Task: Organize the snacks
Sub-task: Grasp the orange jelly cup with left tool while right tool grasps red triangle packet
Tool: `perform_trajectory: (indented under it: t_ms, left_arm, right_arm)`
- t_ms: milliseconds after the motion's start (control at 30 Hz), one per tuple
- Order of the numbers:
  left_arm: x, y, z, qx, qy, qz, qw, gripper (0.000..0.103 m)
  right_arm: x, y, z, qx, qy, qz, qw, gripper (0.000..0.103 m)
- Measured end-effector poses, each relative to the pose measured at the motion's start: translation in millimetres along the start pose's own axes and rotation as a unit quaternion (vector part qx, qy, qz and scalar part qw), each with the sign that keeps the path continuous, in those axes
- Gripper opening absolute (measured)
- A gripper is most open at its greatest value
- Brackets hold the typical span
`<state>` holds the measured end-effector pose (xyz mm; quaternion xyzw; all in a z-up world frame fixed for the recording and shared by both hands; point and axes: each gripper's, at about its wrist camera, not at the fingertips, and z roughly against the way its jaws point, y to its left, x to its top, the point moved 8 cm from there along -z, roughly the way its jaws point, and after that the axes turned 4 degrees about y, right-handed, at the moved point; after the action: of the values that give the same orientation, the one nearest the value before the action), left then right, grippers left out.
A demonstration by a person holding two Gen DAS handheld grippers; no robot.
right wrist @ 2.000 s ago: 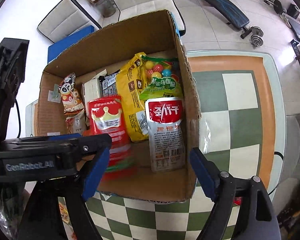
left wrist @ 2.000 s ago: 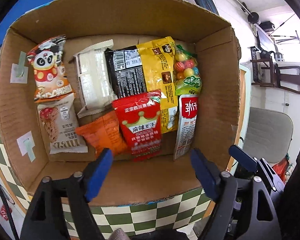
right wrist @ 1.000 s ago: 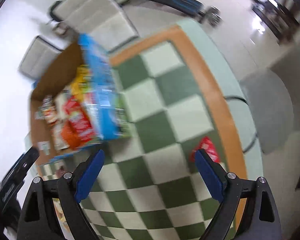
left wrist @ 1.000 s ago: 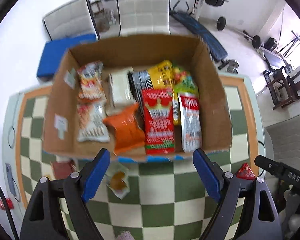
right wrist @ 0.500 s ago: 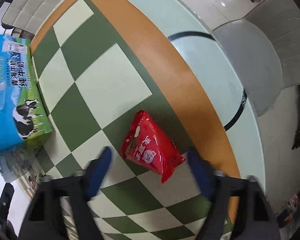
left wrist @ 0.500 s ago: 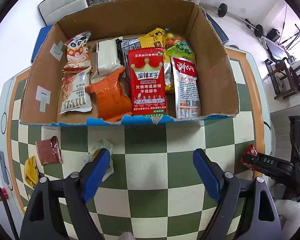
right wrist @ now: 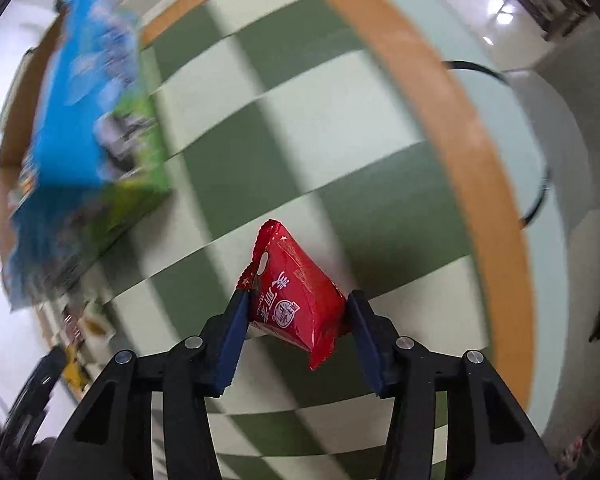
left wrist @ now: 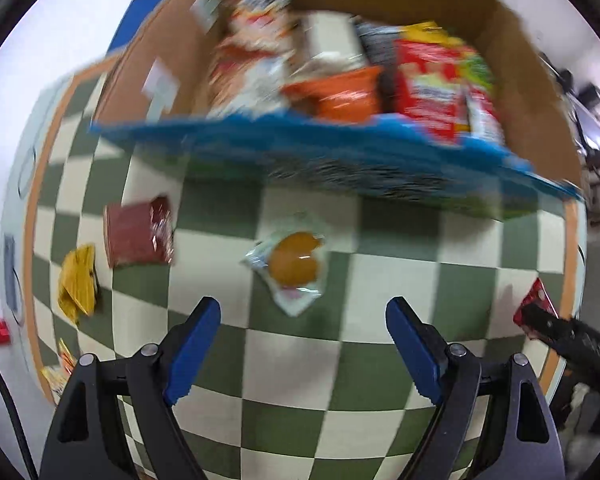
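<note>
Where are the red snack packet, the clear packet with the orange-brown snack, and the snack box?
red snack packet [right wrist: 296,300], right wrist view, printed front face.
clear packet [left wrist: 294,258], left wrist view, orange-brown centre.
snack box [left wrist: 380,160], left wrist view, blue near wall.

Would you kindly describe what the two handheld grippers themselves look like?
Both match: the left gripper and right gripper have black angular frames with cut-out openings, silver pivot bolts and blue ridged finger pads. A black cable runs beside the left one.
</note>
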<state>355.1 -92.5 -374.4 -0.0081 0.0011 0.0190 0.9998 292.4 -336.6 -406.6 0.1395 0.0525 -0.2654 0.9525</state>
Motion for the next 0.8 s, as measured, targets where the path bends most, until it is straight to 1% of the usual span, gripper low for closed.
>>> perform_trajectory:
  t_ms: [67, 133, 200, 333, 433, 500, 533, 567, 600, 667, 800]
  left_arm:
    - [5, 11, -10, -0.022, 0.007, 0.01, 0.9997, 0.085]
    - [12, 22, -21, -0.017, 0.011, 0.006, 0.9998, 0.085]
    - [17, 26, -32, -0.021, 0.018, -0.004, 0.9996, 0.085]
    - [24, 23, -51, -0.022, 0.038, -0.037, 0.9984, 0.085]
    - [26, 14, -66, -0.017, 0.058, -0.07, 0.9957, 0.085]
    - [28, 10, -73, -0.013, 0.061, -0.087, 0.9943, 0.084]
    - [28, 9, -75, -0.009, 0.058, -0.09, 0.9942, 0.07]
    - [28, 9, -75, -0.008, 0.058, -0.091, 0.9942, 0.064]
    - [29, 9, -74, -0.001, 0.049, -0.092, 0.9945, 0.059]
    - [29, 8, -73, -0.008, 0.048, -0.095, 0.9943, 0.058]
    - [21, 18, -71, -0.006, 0.041, -0.083, 0.9957, 0.057]
  right_arm:
    - [-6, 20, -3, 0.014, 0.003, 0.012, 1.0, 0.053]
    - [-10, 39, -6, 0.018, 0.005, 0.03, 0.999, 0.053]
    - [-11, 52, -12, 0.015, 0.008, 0.04, 0.999, 0.053]
    - [-17, 76, -24, 0.022, 0.02, 0.044, 0.999, 0.053]
    - [-18, 82, -29, 0.021, 0.024, 0.05, 0.998, 0.053]
    - [-18, 81, -35, 0.017, 0.026, 0.056, 0.998, 0.053]
    - [-18, 86, -39, 0.013, 0.026, 0.058, 0.998, 0.053]
    - [-18, 86, -39, 0.01, 0.026, 0.06, 0.998, 0.053]
    - [-19, 85, -40, 0.009, 0.027, 0.061, 0.998, 0.053]
    - [-19, 85, -41, 0.006, 0.027, 0.063, 0.998, 0.053]
    - [-19, 83, -40, 0.004, 0.026, 0.064, 0.998, 0.053]
